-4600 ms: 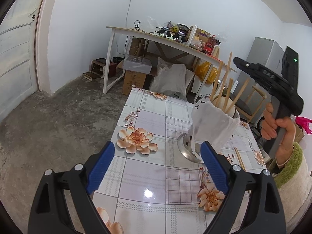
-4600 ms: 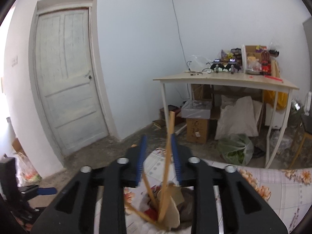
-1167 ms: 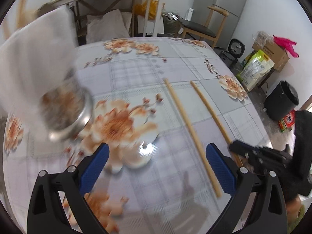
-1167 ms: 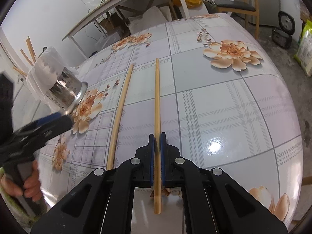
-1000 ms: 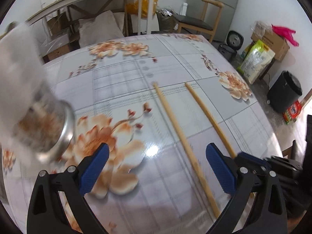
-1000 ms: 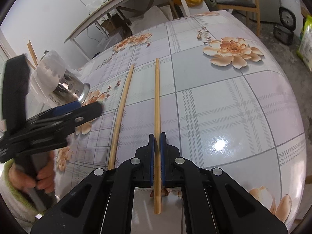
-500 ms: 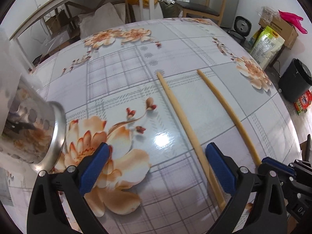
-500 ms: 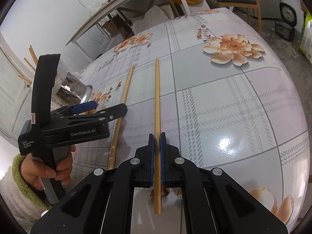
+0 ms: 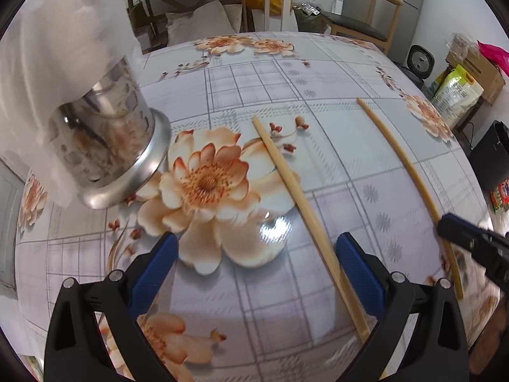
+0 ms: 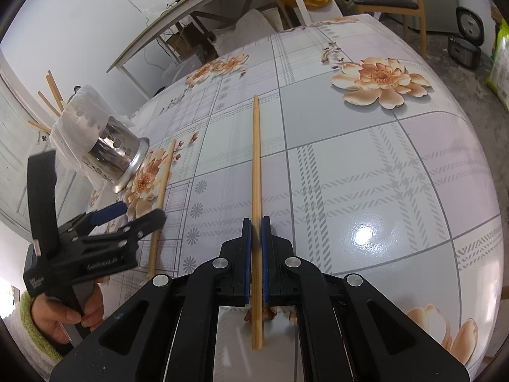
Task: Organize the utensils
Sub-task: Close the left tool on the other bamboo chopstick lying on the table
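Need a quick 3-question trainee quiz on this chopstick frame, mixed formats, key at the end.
1. True or false: the right tongs are shut on a chopstick.
2. Where does the other chopstick sit relative to the left tongs? A) clamped in them B) loose on the table, between the open pads C) inside the holder
3. Fill in: the metal holder is wrapped in white ____.

Key: 1 true; 2 B; 3 paper.

Two loose chopsticks on the table: one point(image 10: 256, 172) and another point(image 10: 161, 197). One steel holder point(image 10: 116, 156), several sticks point(image 10: 52, 90) inside. Two grippers: left point(image 9: 254, 264), right point(image 10: 256, 248).
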Tool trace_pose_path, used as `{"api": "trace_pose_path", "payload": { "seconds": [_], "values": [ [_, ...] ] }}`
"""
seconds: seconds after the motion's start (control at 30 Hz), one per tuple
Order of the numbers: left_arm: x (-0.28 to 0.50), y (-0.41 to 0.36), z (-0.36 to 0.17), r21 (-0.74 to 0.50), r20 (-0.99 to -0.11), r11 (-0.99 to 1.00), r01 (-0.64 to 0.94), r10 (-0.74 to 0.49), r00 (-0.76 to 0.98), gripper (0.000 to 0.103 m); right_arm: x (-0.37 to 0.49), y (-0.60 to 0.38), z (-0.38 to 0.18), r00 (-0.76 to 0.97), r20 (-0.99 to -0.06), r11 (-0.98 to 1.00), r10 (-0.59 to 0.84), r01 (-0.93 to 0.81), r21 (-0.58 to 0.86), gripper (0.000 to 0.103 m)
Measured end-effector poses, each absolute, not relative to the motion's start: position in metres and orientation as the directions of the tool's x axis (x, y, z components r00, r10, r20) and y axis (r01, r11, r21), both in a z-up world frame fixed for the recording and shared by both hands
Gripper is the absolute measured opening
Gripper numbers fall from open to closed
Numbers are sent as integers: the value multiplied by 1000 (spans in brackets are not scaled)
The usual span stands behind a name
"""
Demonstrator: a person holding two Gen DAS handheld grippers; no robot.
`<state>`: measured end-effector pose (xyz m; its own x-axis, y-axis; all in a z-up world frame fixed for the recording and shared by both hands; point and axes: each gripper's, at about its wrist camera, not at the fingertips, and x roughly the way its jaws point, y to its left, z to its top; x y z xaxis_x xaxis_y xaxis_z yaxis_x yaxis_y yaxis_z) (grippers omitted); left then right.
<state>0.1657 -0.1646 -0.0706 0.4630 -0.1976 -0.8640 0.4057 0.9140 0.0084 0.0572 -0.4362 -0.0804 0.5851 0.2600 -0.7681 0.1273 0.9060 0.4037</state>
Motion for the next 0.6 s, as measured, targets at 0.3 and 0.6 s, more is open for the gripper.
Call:
{"api": "trace_pose_path", "payload": {
  "seconds": [0.3,0.6],
  "values": [
    [153,-159,-70,10,-842,920,392,-204,500,97,57,-435,-81,586,-772,910,248,131,393,4],
    [151,-157,-71,14,-830,913,407,-217,514,97,56,-434,-81,587,-771,910,247,133,393,4]
  ]
}}
